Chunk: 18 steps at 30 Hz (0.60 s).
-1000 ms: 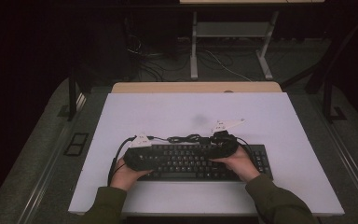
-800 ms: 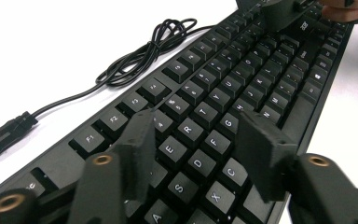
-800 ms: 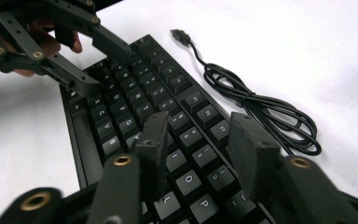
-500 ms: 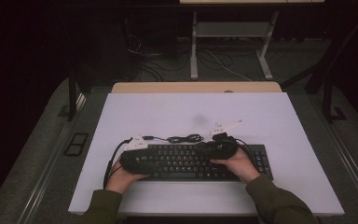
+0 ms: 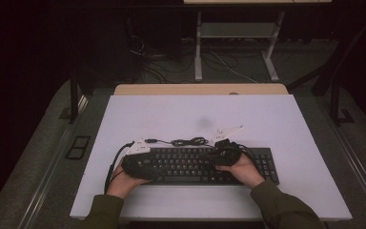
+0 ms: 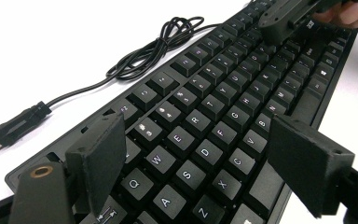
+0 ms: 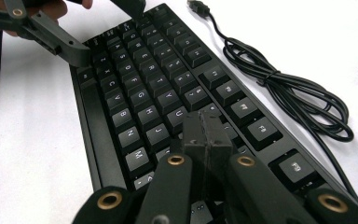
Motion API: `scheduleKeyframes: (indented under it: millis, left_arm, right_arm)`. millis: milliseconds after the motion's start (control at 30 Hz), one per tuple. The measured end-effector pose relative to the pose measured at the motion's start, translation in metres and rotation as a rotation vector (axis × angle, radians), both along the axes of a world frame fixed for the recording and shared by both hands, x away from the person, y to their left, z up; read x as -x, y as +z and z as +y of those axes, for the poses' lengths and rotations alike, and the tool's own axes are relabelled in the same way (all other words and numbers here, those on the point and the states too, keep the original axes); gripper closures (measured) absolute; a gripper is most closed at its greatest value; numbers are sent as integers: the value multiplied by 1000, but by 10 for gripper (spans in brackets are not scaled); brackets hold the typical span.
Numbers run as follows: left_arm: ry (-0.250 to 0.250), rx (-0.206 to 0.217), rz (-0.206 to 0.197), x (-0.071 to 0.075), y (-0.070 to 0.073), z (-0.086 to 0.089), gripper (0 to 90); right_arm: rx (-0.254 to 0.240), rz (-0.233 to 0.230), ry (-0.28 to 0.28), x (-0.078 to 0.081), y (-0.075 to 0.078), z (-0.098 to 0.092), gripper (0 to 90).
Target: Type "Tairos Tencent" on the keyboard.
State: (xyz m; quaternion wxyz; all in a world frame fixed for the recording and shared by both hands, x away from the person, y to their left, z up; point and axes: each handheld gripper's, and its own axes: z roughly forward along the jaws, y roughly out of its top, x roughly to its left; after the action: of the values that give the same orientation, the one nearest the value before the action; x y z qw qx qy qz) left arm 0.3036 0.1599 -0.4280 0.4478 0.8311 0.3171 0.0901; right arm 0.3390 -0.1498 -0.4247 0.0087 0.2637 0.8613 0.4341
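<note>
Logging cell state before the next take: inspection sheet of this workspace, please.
Surface: flat white tabletop, no marks seen.
Job's things: black full-size computer keyboard at the near edge.
Clutter: nothing seen.
Grippers: left tongs open above the Q-to-C keys, jaws just been opening, nothing between; right tongs shut, tips together over the keys, nothing held.
Cables: keyboard's black cable bundled behind it, USB plug loose on the table.
Surroundings: dark floor, metal table legs and loose wires behind.

Dim lab: white-topped table (image 5: 286, 119), floor cables (image 5: 219, 62), desk frame (image 5: 238, 33).
</note>
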Motion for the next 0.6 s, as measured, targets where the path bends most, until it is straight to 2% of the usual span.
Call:
scheduleKeyframes:
  millis: [600]
  left_arm:
    - [-1,3,-2,0,0,0,186]
  right_arm:
    - [46,8,-7,-2,-10,3,892]
